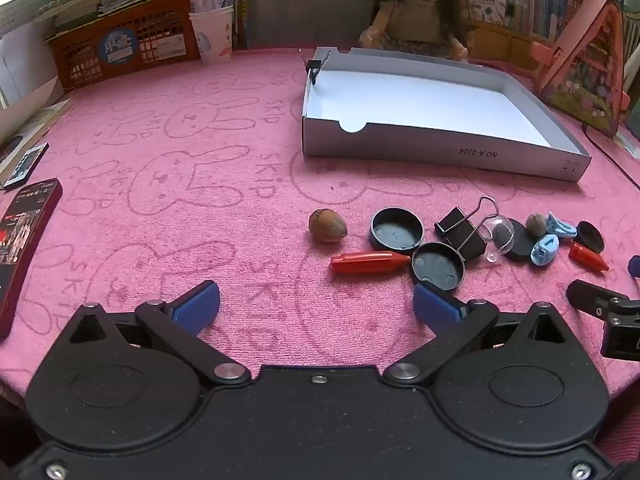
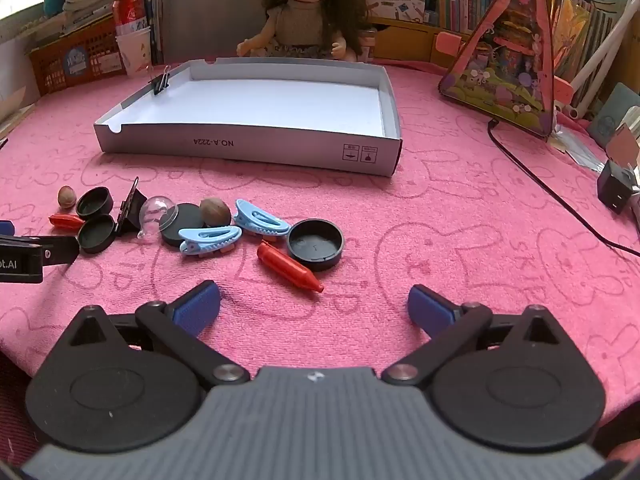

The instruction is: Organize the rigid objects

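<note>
A shallow grey cardboard box [image 1: 440, 144] [image 2: 248, 146] lies on the pink cloth, white inside, with a small black binder clip [image 1: 314, 66] [image 2: 160, 82] on its left wall. In front of it lie small items: a hazelnut [image 1: 328, 225], black caps [image 1: 397, 229] [image 2: 316, 244], red pen caps [image 1: 368, 263] [image 2: 289, 266], a large binder clip [image 1: 464, 226], a clear dome [image 2: 157, 216], blue hair clips [image 2: 210, 239], and a second nut [image 2: 215, 211]. My left gripper [image 1: 316, 306] is open and empty, just before the items. My right gripper [image 2: 314, 306] is open and empty, just before the red cap.
A doll [image 2: 306, 8] sits behind the box. An orange basket [image 1: 120, 46], paper cups [image 1: 212, 32] and books stand at the back left. A phone [image 1: 24, 236] lies at the left edge. A pink triangular toy [image 2: 508, 52], a black cable [image 2: 532, 180] and a charger [image 2: 616, 190] are right.
</note>
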